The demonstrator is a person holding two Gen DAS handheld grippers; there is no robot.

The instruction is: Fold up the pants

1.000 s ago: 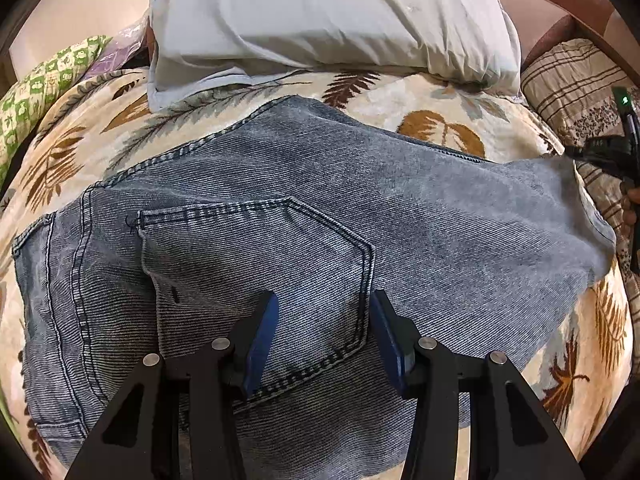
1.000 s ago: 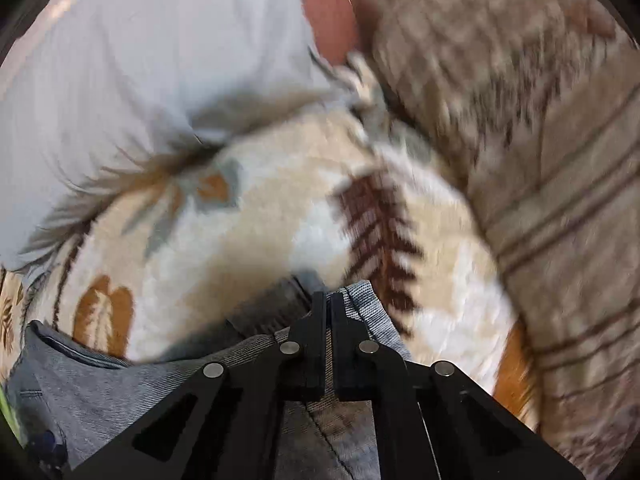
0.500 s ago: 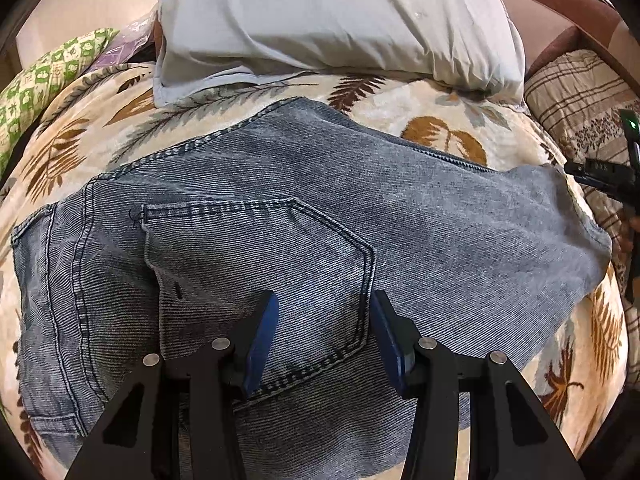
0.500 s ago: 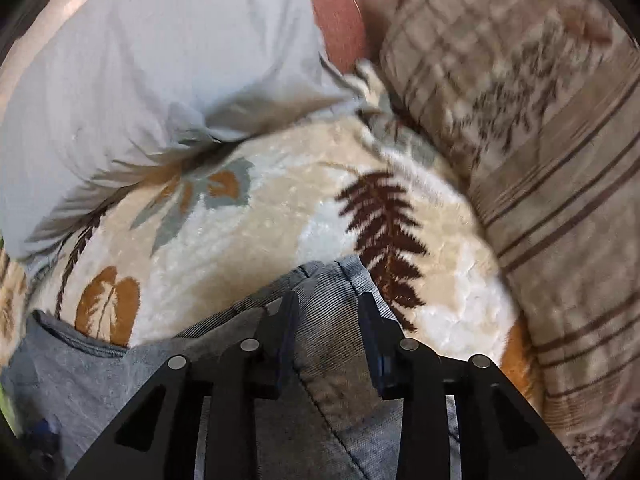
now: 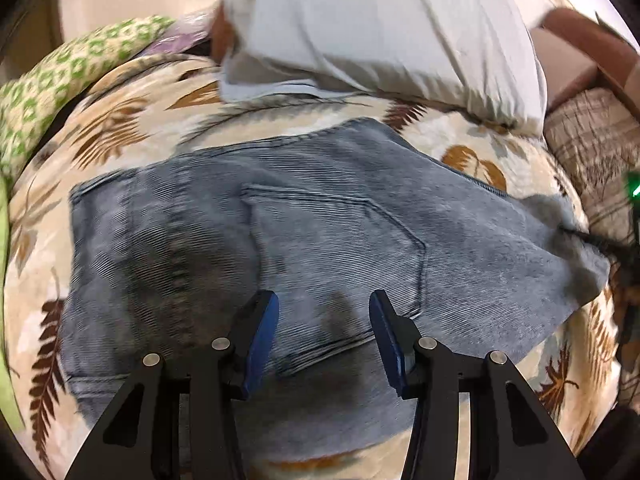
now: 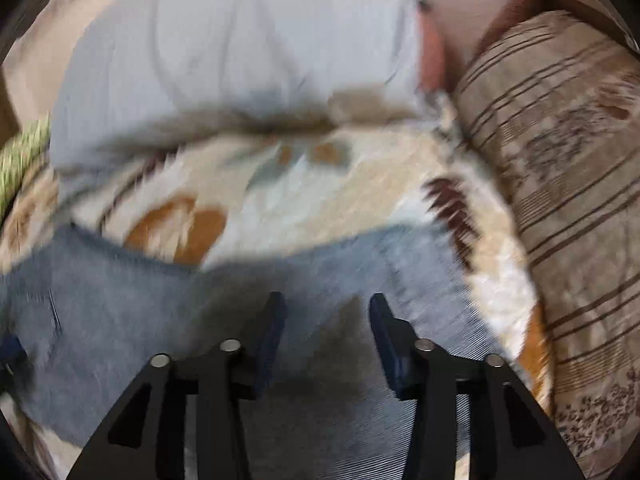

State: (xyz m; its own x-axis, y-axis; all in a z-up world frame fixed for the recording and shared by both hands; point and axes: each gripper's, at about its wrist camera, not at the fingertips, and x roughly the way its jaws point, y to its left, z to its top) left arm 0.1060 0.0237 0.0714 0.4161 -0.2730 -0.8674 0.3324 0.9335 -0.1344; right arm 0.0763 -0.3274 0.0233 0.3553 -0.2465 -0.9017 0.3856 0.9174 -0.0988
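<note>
Grey-blue denim pants (image 5: 320,248) lie folded flat on a leaf-print blanket (image 5: 120,128), back pocket up. My left gripper (image 5: 324,312) hovers open above the pocket's lower edge, nothing between its blue pads. In the right wrist view the pants' folded end (image 6: 248,300) spreads under my right gripper (image 6: 326,312), whose jaws are opening and hold nothing; the cloth lies flat below them. The right gripper also shows as a dark blurred shape (image 5: 624,248) at the pants' right corner in the left wrist view.
A pale grey pillow (image 5: 380,32) lies behind the pants. A green patterned cloth (image 5: 60,88) is at far left. A brown striped cushion (image 6: 560,168) flanks the right side, with a brown headboard (image 5: 580,40) beyond.
The right gripper let go of the pants' corner, opened and pulled back over the cloth. The left gripper drew away, so the pants sit farther off and more of the blanket shows.
</note>
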